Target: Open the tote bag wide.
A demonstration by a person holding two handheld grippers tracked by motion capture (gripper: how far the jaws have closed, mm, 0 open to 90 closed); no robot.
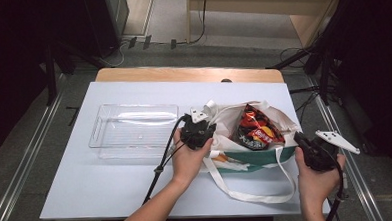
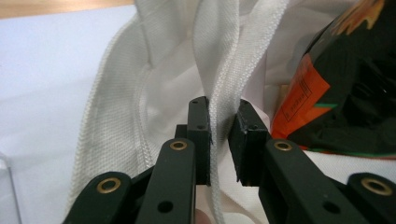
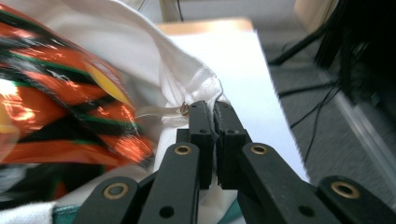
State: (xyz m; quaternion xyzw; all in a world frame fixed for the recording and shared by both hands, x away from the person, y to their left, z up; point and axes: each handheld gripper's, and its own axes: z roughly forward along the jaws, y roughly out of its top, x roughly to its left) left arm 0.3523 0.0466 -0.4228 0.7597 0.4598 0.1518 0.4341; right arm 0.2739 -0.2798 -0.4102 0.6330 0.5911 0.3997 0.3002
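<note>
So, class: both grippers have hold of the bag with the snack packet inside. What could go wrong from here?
1. The left gripper has only a thin strap between its jaws; it may slip out.
2. The right gripper pinches just the bag rim; pulling could free it.
3. The snack packet stands above the opening and might tip out.

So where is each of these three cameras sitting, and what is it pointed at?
High view: above the person's side, facing forward and down on the table; forearms, left gripper, right gripper.
Left gripper view: rides that gripper, looking along its jaws at the strap between them.
Right gripper view: rides that gripper, jaws pinching the tote bag edge.
All share the bag and snack packet.
</note>
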